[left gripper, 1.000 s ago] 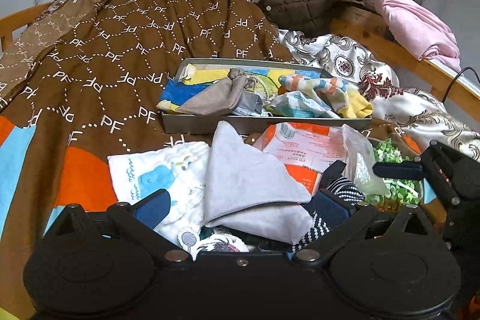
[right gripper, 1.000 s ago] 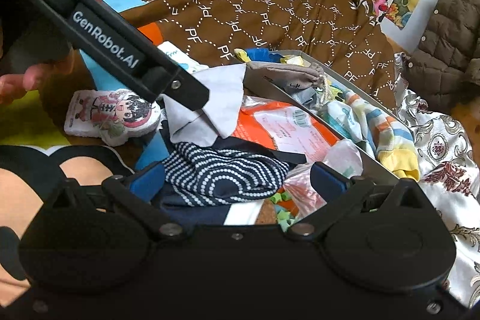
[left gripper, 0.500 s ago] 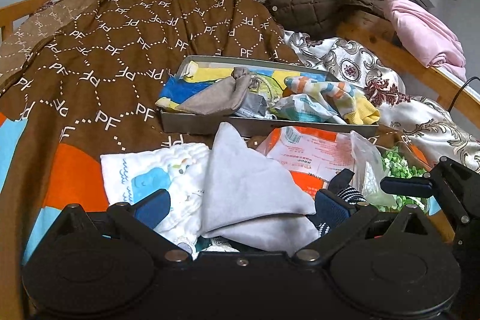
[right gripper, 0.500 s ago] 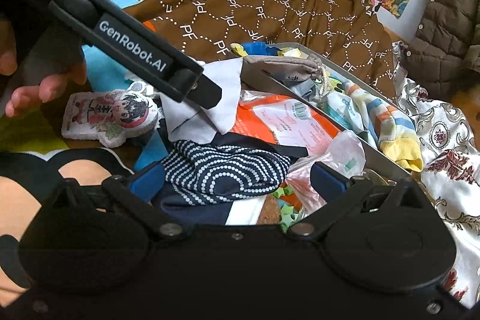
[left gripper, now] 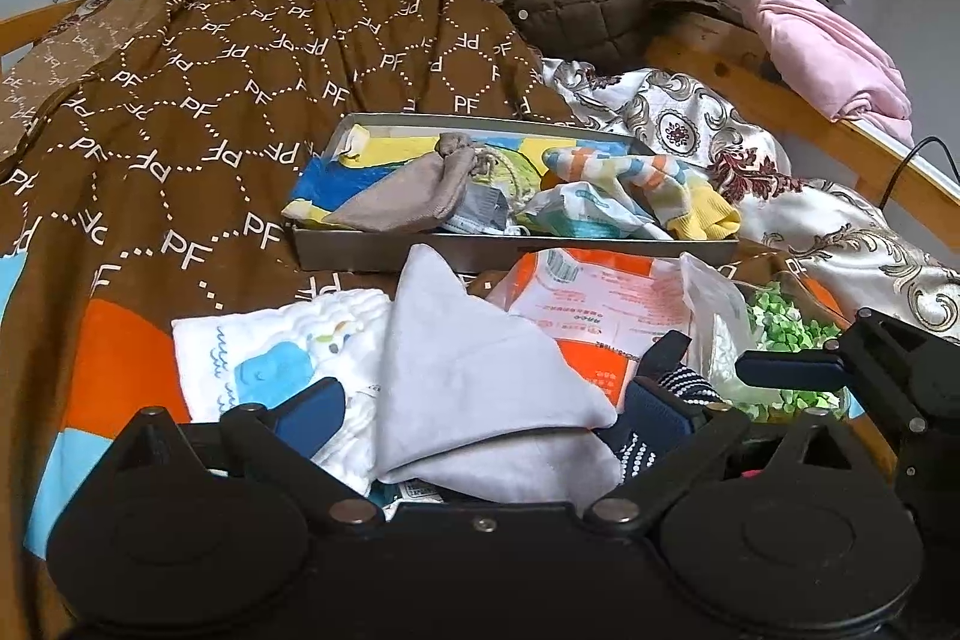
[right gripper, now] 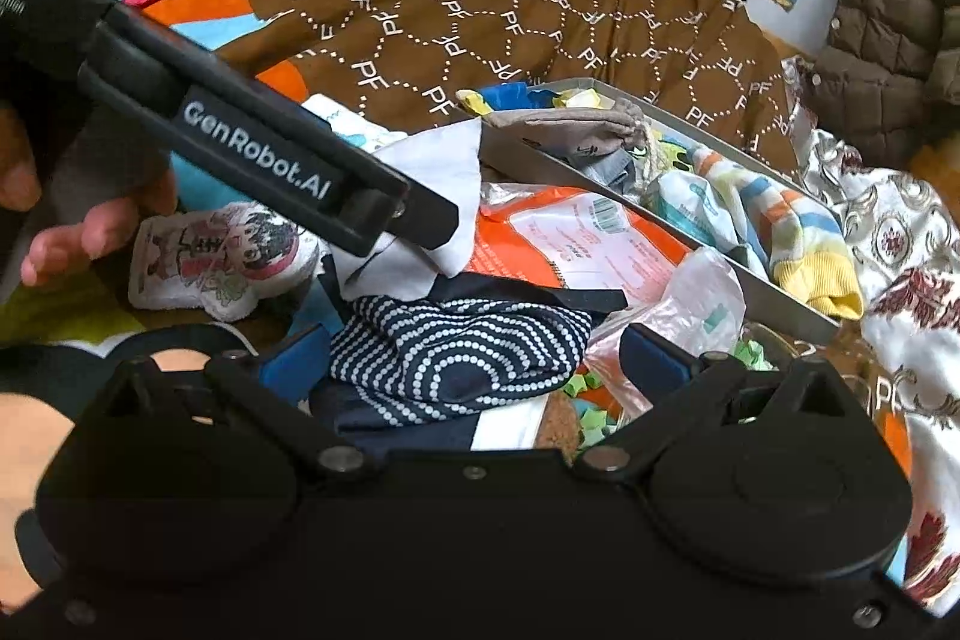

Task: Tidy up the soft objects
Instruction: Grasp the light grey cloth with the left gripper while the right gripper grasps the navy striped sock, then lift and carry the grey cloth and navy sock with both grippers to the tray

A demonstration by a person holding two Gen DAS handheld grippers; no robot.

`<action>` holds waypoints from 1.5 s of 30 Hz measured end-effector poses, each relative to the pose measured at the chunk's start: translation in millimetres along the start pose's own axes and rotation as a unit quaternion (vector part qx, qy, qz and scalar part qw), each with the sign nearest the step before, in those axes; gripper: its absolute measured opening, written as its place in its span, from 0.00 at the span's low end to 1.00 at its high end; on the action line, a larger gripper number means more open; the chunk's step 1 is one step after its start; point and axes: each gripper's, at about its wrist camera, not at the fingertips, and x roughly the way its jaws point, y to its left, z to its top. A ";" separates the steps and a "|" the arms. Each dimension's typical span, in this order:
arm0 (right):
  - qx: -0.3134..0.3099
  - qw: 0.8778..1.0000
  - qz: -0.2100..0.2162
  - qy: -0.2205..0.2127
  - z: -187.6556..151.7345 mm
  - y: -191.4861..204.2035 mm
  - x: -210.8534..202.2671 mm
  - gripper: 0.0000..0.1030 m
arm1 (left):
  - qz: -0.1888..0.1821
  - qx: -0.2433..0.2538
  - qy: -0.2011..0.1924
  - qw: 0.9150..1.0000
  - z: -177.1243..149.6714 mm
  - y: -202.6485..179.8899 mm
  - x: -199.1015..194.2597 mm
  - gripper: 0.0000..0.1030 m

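Grey cloth [left gripper: 480, 388] lies on the pile before the tray [left gripper: 372, 253], between the wide-open left gripper [left gripper: 486, 409] fingers, long axis slanting toward the tray. Right gripper [right gripper: 474, 355], nearby, straddles the dotted sock [right gripper: 462, 352], also wide open.

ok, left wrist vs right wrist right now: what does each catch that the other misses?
Left wrist only: the pink fabric on the wooden rail and the whale-print white cloth laid out flat.

Right wrist only: the cartoon-print plush and the person's hand beside it.

Both: the grey tray of soft items, the light grey cloth, the dotted navy fabric, the orange packet.
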 end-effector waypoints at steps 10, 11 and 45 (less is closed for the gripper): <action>0.009 1.000 -0.001 0.015 -1.2 -1.7 6.8 0.65 | -0.017 0.002 -0.005 1.000 0.0 -1.7 -1.5 0.86; 0.008 1.000 -0.001 0.016 -1.3 -1.2 6.9 0.63 | -0.019 0.003 -0.003 1.000 -0.2 -1.9 -1.0 0.83; 0.008 0.999 0.014 0.031 2.3 4.1 1.9 0.11 | -0.040 0.013 0.068 0.997 -1.8 -1.5 9.0 0.06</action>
